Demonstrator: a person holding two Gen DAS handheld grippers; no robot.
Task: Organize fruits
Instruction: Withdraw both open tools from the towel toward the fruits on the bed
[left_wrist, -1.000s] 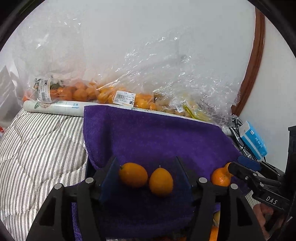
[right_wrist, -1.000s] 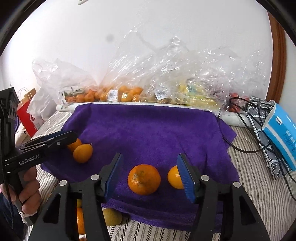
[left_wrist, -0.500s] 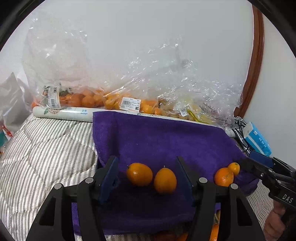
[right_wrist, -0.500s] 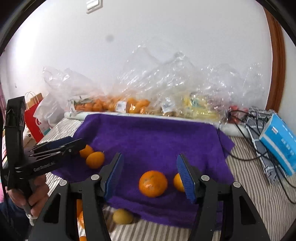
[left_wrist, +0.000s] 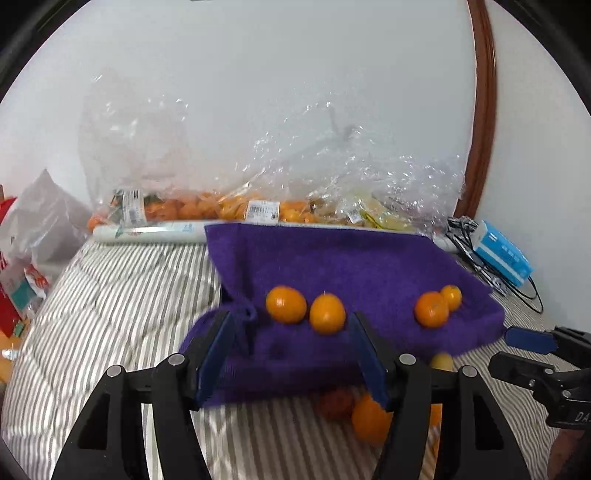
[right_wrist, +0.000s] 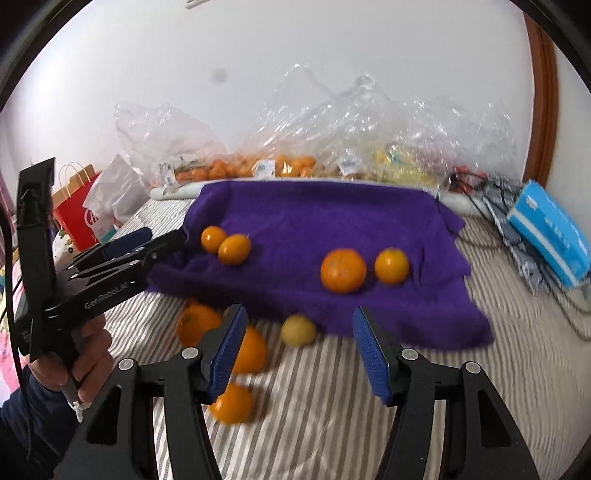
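Observation:
A purple towel (left_wrist: 332, 266) (right_wrist: 317, 221) lies on the striped bed. Two pairs of orange fruits rest on it: one pair at the left (left_wrist: 286, 304) (right_wrist: 233, 249), one at the right (left_wrist: 431, 309) (right_wrist: 343, 270). More oranges (right_wrist: 246, 350) and a yellow fruit (right_wrist: 297, 329) lie on the bed in front of the towel. My left gripper (left_wrist: 291, 362) is open and empty, just short of the towel's front edge. My right gripper (right_wrist: 300, 350) is open and empty above the loose fruits.
Clear plastic bags of oranges (left_wrist: 229, 206) (right_wrist: 258, 166) line the wall behind the towel. A blue box (right_wrist: 550, 232) and cables (right_wrist: 491, 199) lie at the right. A red paper bag (right_wrist: 74, 218) stands at the left.
Both grippers have pulled back and up from the towel, both open throughout. Loose fruits in front of the towel have come into view.

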